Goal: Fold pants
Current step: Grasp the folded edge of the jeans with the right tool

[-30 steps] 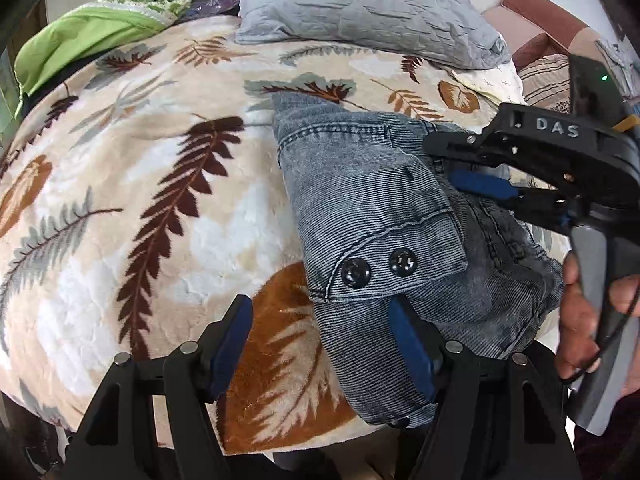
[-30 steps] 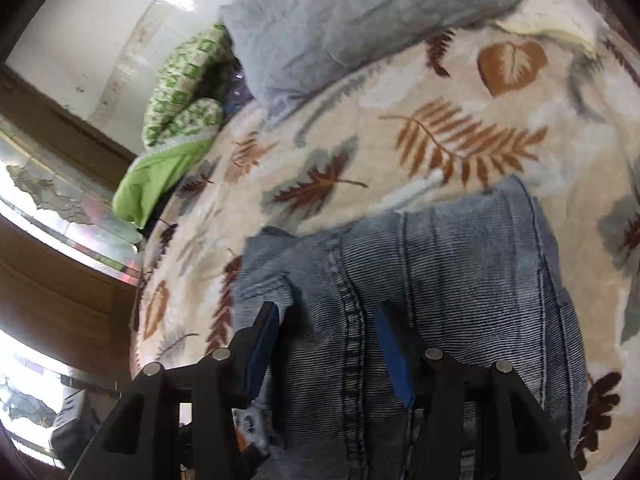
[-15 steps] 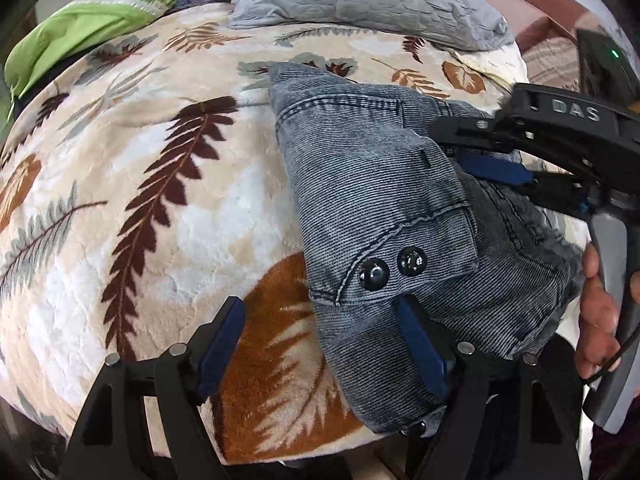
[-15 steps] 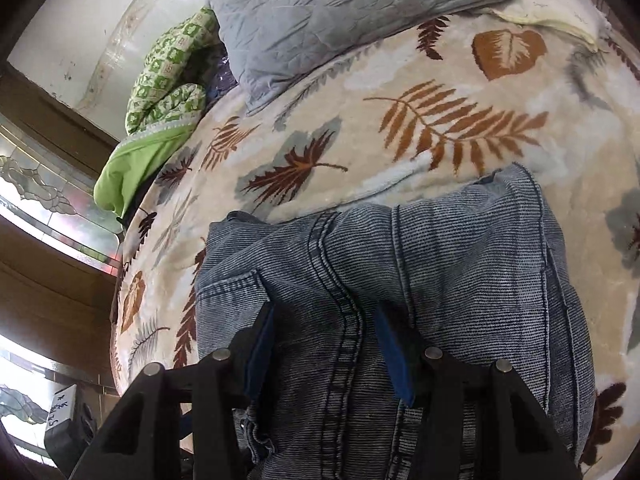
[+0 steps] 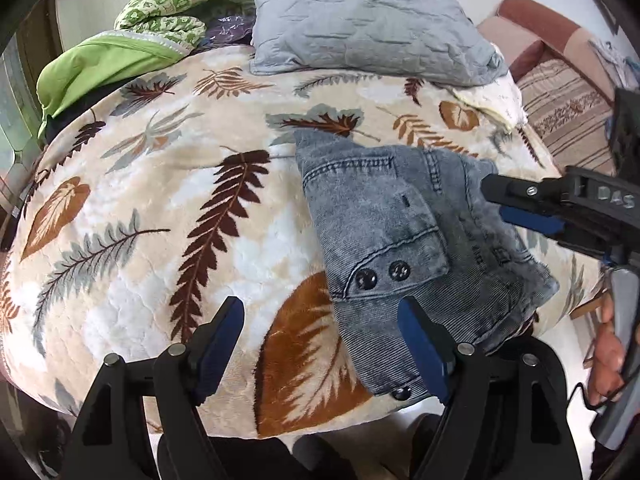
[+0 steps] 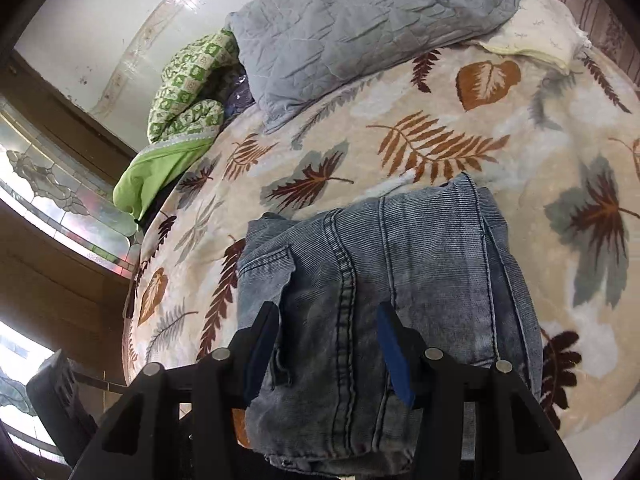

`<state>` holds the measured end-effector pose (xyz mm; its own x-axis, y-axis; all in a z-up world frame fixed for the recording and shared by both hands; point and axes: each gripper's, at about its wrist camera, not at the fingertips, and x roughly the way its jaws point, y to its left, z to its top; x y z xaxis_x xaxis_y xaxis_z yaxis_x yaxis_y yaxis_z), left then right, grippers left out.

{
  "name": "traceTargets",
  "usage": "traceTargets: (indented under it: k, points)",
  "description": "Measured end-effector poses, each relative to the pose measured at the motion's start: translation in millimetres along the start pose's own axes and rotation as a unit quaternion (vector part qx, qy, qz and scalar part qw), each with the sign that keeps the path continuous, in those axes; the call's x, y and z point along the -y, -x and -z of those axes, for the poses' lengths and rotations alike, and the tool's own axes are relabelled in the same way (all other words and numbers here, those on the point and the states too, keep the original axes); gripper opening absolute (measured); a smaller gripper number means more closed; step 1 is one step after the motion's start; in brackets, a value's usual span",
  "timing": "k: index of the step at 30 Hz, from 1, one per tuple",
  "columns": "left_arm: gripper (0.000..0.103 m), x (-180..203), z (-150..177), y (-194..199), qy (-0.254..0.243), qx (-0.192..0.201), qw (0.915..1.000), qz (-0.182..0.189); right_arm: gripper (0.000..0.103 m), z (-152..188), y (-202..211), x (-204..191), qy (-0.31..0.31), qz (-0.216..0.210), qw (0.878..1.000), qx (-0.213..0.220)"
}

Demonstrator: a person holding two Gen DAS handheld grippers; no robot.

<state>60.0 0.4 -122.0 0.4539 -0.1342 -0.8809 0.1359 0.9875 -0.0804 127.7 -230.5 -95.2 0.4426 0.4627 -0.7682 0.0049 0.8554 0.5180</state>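
Note:
The folded grey-blue denim pants point(image 5: 380, 216) lie on the leaf-patterned blanket point(image 5: 160, 220), near the bed's front right edge, a buttoned pocket flap on top. My left gripper point(image 5: 320, 308) hovers open above the pants' near left corner, with nothing pressed between its blue pads. My right gripper point(image 6: 328, 312) hangs above the pants point(image 6: 420, 248) with its jaws partly apart and no cloth between them. In the left wrist view the right gripper point(image 5: 520, 208) shows over the pants' right side, held by a person's hand point(image 5: 608, 360).
A grey quilted pillow point(image 5: 360, 20) lies at the far end of the bed. Green bedding point(image 5: 104, 64) is piled at the far left. A striped cushion point(image 5: 568, 108) sits beyond the right edge. A patterned glass window point(image 6: 48, 184) lines the left wall.
Both grippers have risen and drawn back from the pants, which now look smaller and lie flat. The left jaws stand slightly wider than before.

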Motion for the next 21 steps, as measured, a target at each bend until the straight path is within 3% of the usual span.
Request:
traceTargets:
  k: [10,17,21]
  points:
    - [0.08,-7,5,-39,0.009,-0.053,0.9984,-0.017,0.054,19,-12,11,-0.008,0.018,0.999,-0.047]
    - [0.081,2,7,-46,-0.008,-0.05,0.9982,-0.033,0.055,32,-25,23,0.011,0.009,0.998,-0.054]
    - [0.081,-5,0,-30,0.002,-0.035,0.9985,-0.041,0.055,29,-13,32,-0.01,-0.024,0.998,-0.061]
